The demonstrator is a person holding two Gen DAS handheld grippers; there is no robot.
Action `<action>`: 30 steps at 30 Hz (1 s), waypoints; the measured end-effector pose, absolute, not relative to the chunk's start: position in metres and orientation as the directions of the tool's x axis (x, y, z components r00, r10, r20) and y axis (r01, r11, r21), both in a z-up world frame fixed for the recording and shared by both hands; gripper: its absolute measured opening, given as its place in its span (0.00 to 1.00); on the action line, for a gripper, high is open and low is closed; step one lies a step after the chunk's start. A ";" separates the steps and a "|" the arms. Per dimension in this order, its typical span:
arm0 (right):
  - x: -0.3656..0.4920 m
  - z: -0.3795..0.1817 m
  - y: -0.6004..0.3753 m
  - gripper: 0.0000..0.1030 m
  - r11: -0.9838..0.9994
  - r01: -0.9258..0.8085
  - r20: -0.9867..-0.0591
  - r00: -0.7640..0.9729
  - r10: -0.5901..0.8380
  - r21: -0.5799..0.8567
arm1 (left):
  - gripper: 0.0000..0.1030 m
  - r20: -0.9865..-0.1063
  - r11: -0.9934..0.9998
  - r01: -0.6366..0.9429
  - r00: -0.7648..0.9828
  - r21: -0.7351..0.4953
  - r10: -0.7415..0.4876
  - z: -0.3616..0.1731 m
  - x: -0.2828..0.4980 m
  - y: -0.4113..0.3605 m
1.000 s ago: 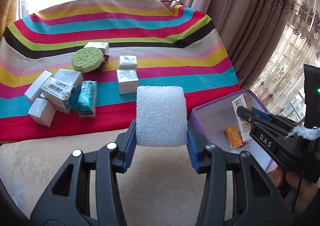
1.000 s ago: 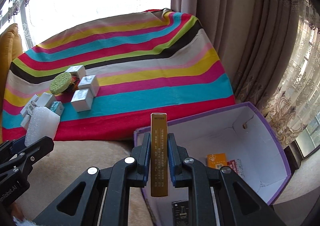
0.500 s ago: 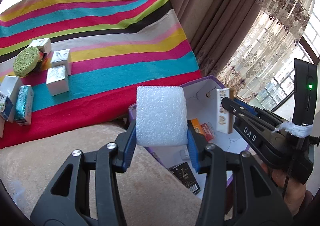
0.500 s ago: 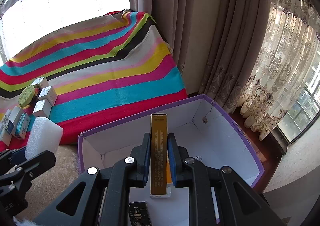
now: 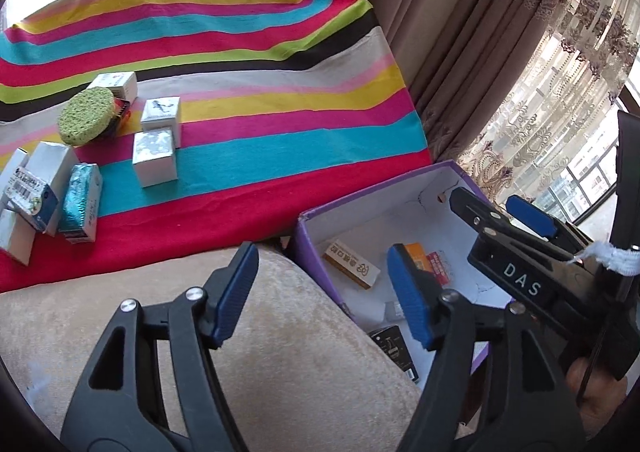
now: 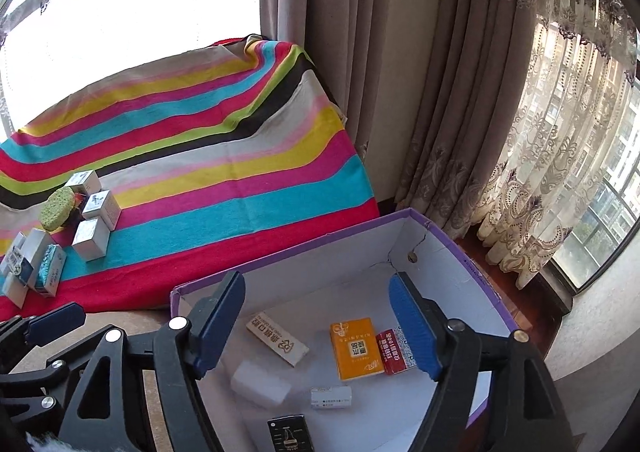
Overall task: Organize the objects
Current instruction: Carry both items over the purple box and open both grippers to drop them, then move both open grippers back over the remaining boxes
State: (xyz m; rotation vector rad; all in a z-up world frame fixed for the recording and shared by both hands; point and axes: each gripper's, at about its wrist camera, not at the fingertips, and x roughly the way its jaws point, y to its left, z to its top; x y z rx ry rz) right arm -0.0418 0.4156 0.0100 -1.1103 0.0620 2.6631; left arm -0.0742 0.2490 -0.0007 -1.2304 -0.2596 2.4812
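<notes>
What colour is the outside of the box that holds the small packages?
Purple outside, white inside. The box shows best in the right wrist view, where its purple rim runs all around.

Matt cardboard box (image 6: 460, 248), woven striped cloth (image 6: 240, 188)

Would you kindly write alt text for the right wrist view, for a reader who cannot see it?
The open, empty right gripper hangs over a purple-rimmed white box holding a white foam block, a tan flat box, an orange box and other small packs. Behind, more small boxes and a green sponge lie on a striped cloth.
</notes>
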 end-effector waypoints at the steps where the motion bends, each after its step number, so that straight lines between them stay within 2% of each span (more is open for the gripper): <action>1: -0.043 0.011 0.412 0.74 -0.968 -0.245 -0.710 -0.673 0.208 -0.051 | 0.69 -0.734 -0.926 -0.219 -0.564 -0.309 0.378 -0.001 -0.075 0.244; 10: -0.045 0.011 0.376 0.80 -0.972 -0.208 -0.703 -0.674 0.226 -0.113 | 0.72 -0.744 -0.954 -0.152 -0.598 -0.260 0.298 -0.001 -0.070 0.199; 16: -0.049 -0.001 0.356 0.80 -0.995 -0.081 -0.771 -0.637 0.003 0.063 | 0.82 -0.745 -0.957 -0.134 -0.603 -0.258 0.285 0.005 -0.061 0.155; 18: -0.051 -0.005 0.345 0.80 -0.996 -0.054 -0.781 -0.624 -0.017 0.065 | 0.86 -0.755 -0.960 -0.119 -0.595 -0.255 0.274 0.004 -0.060 0.139; 30: -0.061 -0.011 0.293 0.80 -0.998 0.043 -0.797 -0.601 -0.068 0.053 | 0.91 -0.806 -0.982 0.011 -0.573 -0.187 0.147 -0.006 -0.075 0.047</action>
